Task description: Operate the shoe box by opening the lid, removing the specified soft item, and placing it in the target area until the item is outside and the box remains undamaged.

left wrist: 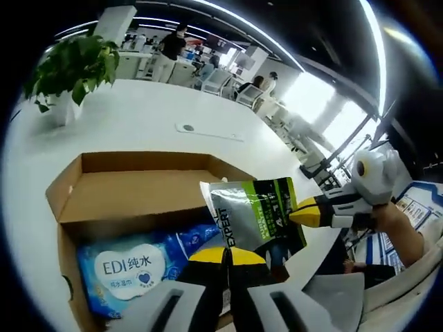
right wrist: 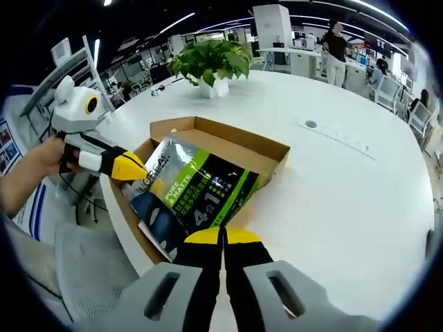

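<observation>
An open cardboard shoe box [left wrist: 69, 190] [right wrist: 239, 142] lies on the white table. A soft silver, green and black pouch [left wrist: 256, 214] [right wrist: 197, 183] hangs over the box, held at two edges. My left gripper [left wrist: 225, 254] is shut on the pouch's near edge, and it enters the right gripper view from the left [right wrist: 130, 167]. My right gripper [right wrist: 223, 236] is shut on the opposite edge, and it reaches into the left gripper view from the right [left wrist: 304, 211]. A blue pack of wet wipes [left wrist: 131, 266] [right wrist: 156, 214] lies inside the box under the pouch.
A potted plant [left wrist: 73, 69] [right wrist: 211, 66] stands on the table beyond the box. A small round socket plate [left wrist: 188, 128] [right wrist: 310, 124] sits in the tabletop. A grey chair [right wrist: 76, 270] is at the table's edge. People and desks fill the background.
</observation>
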The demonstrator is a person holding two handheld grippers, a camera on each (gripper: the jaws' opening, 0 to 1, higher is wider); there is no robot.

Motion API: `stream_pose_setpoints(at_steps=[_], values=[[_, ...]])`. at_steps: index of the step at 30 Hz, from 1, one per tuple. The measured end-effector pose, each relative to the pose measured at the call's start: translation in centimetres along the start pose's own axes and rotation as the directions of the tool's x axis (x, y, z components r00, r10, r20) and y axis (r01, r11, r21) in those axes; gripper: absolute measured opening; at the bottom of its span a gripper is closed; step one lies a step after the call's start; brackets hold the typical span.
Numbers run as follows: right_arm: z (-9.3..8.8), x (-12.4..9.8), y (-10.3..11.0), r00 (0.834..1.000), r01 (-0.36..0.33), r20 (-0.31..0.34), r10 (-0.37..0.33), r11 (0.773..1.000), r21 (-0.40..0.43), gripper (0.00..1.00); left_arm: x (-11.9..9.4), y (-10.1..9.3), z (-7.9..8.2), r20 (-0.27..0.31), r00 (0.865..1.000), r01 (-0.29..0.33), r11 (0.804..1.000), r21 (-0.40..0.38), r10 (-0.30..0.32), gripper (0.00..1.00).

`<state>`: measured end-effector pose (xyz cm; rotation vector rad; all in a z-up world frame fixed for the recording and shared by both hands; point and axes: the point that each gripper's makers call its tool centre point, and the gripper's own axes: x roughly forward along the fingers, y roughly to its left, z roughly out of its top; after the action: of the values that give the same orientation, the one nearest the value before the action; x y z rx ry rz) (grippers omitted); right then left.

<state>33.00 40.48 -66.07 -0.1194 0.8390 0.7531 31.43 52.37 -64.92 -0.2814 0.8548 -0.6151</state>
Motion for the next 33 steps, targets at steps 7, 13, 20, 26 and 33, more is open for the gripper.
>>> stream_pose_setpoints(at_steps=[7, 13, 20, 26, 33], values=[[-1.2, -1.1, -1.4, 1.000, 0.021, -0.006, -0.020, 0.999, 0.034, 0.00, 1.4, -1.7, -0.3, -0.016, 1.000, 0.008, 1.000, 0.013, -0.008, 0.00], [-1.9, -1.9, -2.4, 0.999, 0.036, -0.012, -0.035, 0.998, 0.051, 0.00, 2.4, -2.6, -0.5, -0.027, 1.000, 0.014, 1.000, 0.016, -0.013, 0.00], [-2.8, -2.6, -4.0, 0.998, 0.058, -0.023, -0.057, 0.996, 0.071, 0.00, 3.9, -3.4, -0.4, -0.051, 0.999, 0.016, 0.999, 0.029, -0.015, 0.00], [-3.4, -3.1, -5.1, 0.997, 0.075, -0.038, -0.072, 0.994, 0.082, 0.00, 4.8, -4.5, -0.6, -0.068, 0.997, 0.026, 0.999, 0.039, -0.023, 0.00], [-4.2, -3.7, -6.6, 0.994, 0.094, -0.060, -0.089, 0.991, 0.096, 0.00, 6.4, -5.6, -0.5, -0.105, 0.994, 0.045, 0.997, 0.069, -0.038, 0.00]])
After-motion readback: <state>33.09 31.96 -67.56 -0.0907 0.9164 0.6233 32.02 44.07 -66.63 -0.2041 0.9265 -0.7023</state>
